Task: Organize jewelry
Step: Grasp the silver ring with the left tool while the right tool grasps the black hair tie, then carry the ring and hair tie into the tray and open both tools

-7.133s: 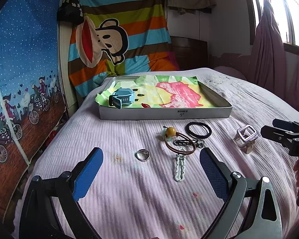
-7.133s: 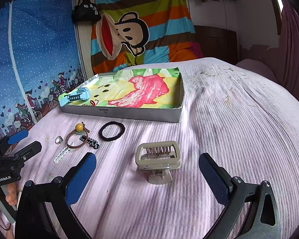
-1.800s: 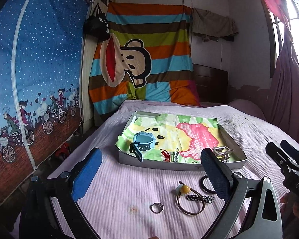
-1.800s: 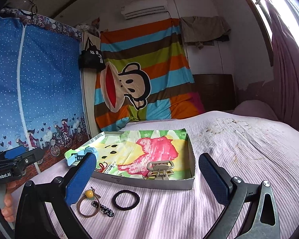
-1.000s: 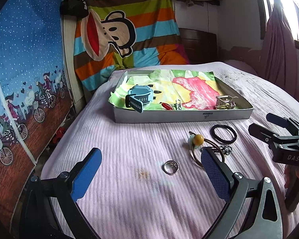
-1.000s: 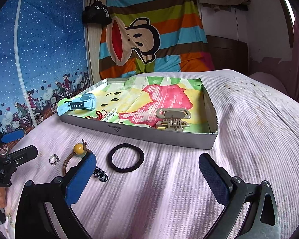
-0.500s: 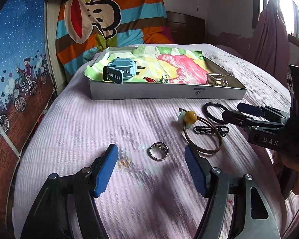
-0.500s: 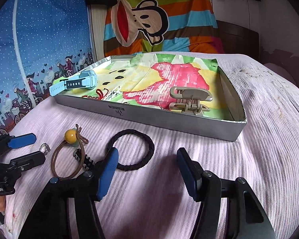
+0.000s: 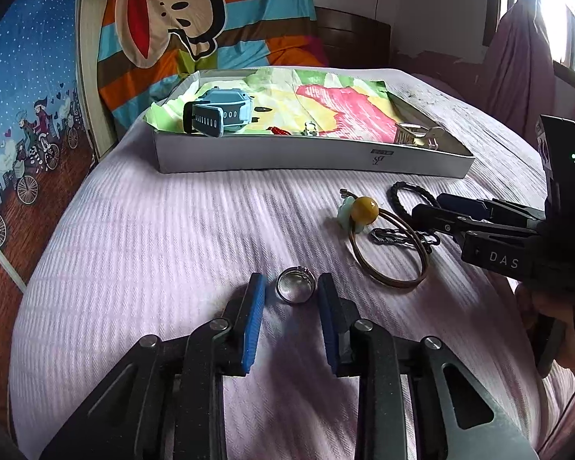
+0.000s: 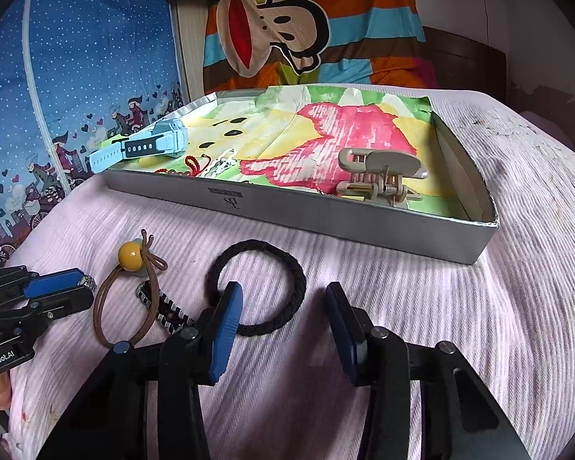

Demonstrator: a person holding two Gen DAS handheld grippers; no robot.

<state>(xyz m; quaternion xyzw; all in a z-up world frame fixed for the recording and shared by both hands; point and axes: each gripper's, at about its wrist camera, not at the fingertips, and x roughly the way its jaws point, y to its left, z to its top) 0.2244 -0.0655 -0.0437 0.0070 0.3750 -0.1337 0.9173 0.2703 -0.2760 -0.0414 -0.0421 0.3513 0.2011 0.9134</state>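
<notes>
Left hand-held gripper (image 9: 291, 291) sits low on the bed (image 9: 142, 237), jaws narrowed around the ring (image 9: 296, 286), pads just beside it, not clamped. Right hand-held gripper (image 10: 283, 306) is half open over the black hair tie (image 10: 257, 292), left pad inside its loop. Tray (image 10: 326, 214) behind.

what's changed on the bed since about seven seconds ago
The hair claw clip and white hair clip went from the bedspread into the tray. The left claw has narrowed around the ring; the right claw has closed in over the black hair tie. The bead hair tie and watch stayed put.
</notes>
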